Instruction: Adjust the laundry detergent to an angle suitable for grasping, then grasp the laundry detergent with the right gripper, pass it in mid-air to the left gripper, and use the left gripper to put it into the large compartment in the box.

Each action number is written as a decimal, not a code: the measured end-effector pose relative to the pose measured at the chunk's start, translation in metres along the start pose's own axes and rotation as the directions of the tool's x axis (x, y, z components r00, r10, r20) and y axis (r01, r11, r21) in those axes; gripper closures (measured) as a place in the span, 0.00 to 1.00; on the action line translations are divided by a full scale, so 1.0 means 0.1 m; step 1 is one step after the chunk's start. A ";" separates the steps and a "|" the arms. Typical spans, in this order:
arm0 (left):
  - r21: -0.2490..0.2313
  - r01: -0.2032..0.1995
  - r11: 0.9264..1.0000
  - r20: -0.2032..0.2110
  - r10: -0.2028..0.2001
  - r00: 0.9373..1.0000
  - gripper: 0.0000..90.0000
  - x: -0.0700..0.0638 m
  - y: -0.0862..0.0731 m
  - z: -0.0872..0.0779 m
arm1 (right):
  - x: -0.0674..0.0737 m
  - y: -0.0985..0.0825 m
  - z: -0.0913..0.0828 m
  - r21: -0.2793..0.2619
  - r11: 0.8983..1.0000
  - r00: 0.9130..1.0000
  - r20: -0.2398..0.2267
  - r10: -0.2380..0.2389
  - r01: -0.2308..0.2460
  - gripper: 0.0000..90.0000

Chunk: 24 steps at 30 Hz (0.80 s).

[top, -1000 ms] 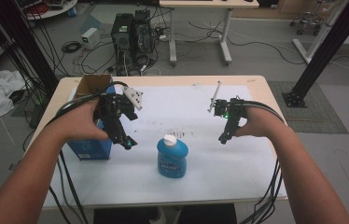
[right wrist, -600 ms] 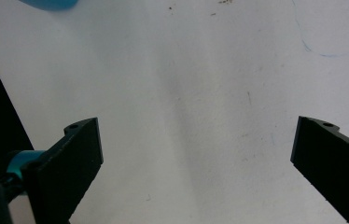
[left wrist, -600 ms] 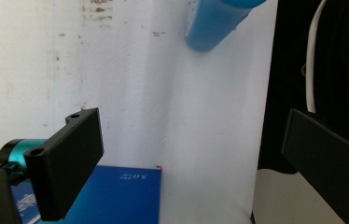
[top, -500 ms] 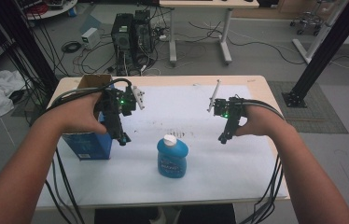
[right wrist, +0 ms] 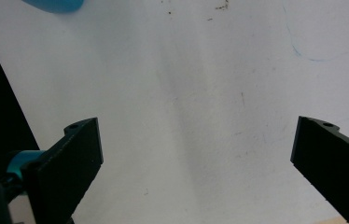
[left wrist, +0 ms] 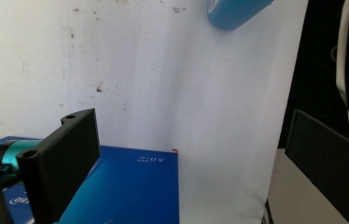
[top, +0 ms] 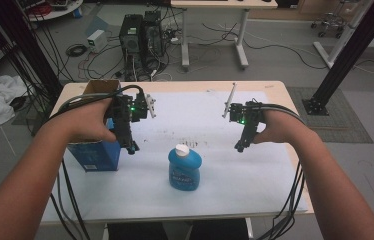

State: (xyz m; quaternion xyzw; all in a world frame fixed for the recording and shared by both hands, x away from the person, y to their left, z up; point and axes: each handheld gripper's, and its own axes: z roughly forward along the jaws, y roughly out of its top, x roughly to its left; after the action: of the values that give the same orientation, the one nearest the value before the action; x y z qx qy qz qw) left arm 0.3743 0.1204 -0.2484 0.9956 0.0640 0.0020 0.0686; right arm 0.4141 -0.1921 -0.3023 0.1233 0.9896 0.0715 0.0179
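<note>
A light wooden table point(top: 275, 87) carried a white paper sheet point(top: 200, 120) marked with faint dark smudges. A blue plastic bottle with a white cap point(top: 184, 167) stood upright on the sheet, near the front edge and roughly midway between the two grippers.

The left gripper point(top: 131, 146) was held in the person's left hand point(top: 92, 122), its black body angled down toward the sheet, with a green indicator lit on top. It sat just beside a blue cardboard box with an open brown top point(top: 95, 155), which stood at the left side of the table. In the left gripper view, the two black jaws stood wide apart with nothing between them; the blue box face point(left wrist: 130, 186) lay below them, and the bottle's blue body point(left wrist: 235, 11) appeared at the top edge.

The right gripper point(top: 240, 145) was held in the person's right hand point(top: 275, 131), tilted down over bare sheet, well apart from the bottle. A thin grey rod point(top: 230, 100) rose from its body. In the right gripper view, the jaws were likewise spread wide and empty above the white sheet point(right wrist: 186, 93), with a blue sliver of the bottle point(right wrist: 53, 4) at the top left.

Black cables point(top: 70, 185) trailed from both grippers over the front edge of the table.
</note>
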 end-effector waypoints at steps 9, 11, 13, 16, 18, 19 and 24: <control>0.012 -0.041 0.999 -0.017 0.041 0.999 0.04 -0.03 0.03 0.04 | 0.00 0.00 -0.01 0.004 1.000 1.000 0.003 0.008 -0.008 0.01; 0.011 -0.042 0.999 -0.016 0.042 0.999 0.04 -0.03 0.03 0.03 | 0.00 0.00 -0.01 0.002 1.000 1.000 0.004 0.006 -0.006 0.01; 0.007 -0.046 0.999 -0.024 0.046 0.999 0.04 -0.02 0.03 0.02 | 0.01 0.00 -0.03 0.002 1.000 1.000 0.008 0.013 -0.013 0.01; 0.007 -0.050 0.999 -0.037 0.050 0.998 0.04 -0.03 0.02 0.03 | 0.02 0.00 -0.03 0.002 1.000 1.000 0.011 0.015 -0.015 0.01; 0.009 -0.048 0.999 -0.037 0.048 0.998 0.04 -0.02 0.02 0.04 | 0.03 0.00 -0.03 0.004 1.000 1.000 0.011 0.020 -0.020 0.01; 0.009 -0.048 0.999 -0.037 0.048 0.998 0.04 -0.02 0.02 0.04 | 0.03 0.00 -0.03 0.004 1.000 1.000 0.011 0.020 -0.020 0.01; -0.009 -0.066 0.998 -0.052 0.066 0.996 0.04 -0.03 0.03 0.07 | 0.07 0.00 -0.04 0.005 1.000 0.999 0.022 0.025 -0.025 0.01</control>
State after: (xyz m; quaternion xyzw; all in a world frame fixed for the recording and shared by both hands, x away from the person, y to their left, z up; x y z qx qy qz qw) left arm 0.3719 0.1164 -0.2550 0.9964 0.0327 0.0304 0.0722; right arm 0.4072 -0.1905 -0.2985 0.1364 0.9880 0.0677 0.0276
